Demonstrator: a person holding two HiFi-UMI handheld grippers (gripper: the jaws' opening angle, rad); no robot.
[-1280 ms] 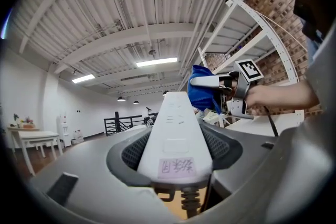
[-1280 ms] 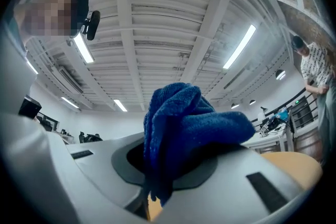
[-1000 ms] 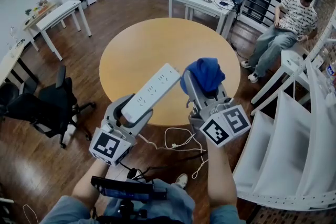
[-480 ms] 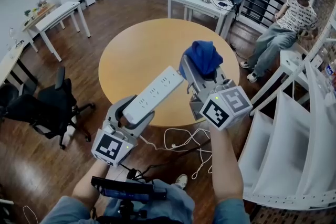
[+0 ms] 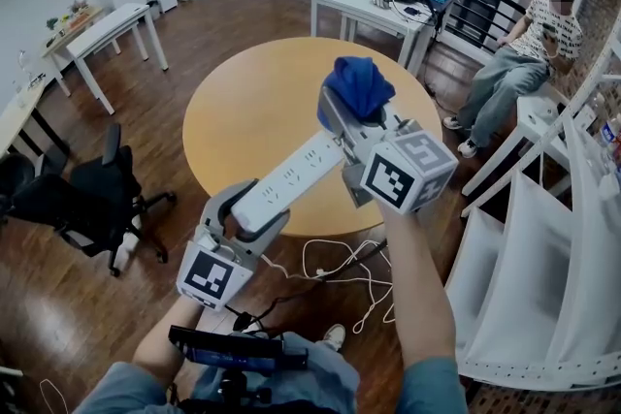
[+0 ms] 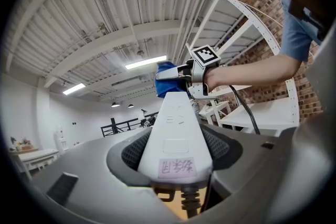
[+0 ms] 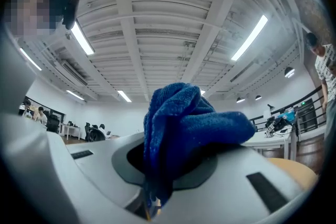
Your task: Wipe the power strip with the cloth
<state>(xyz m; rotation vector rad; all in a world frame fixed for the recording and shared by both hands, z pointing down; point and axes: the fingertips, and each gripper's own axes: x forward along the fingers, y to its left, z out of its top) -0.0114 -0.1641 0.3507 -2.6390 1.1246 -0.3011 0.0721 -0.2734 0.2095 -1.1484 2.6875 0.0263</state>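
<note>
A: Head view: left gripper clamped on power strip, raised above table. Right gripper pinched shut on cloth, by the strip's far end.

B: Risky. Could lever the strip loose if pressed hard out there.

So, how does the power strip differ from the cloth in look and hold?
The power strip is white, rigid and long; the cloth is blue, soft and bunched. The left gripper clamps the strip at its cord end, so it sticks far out; the right gripper holds the cloth crumpled. Both are held up above the table.
</note>
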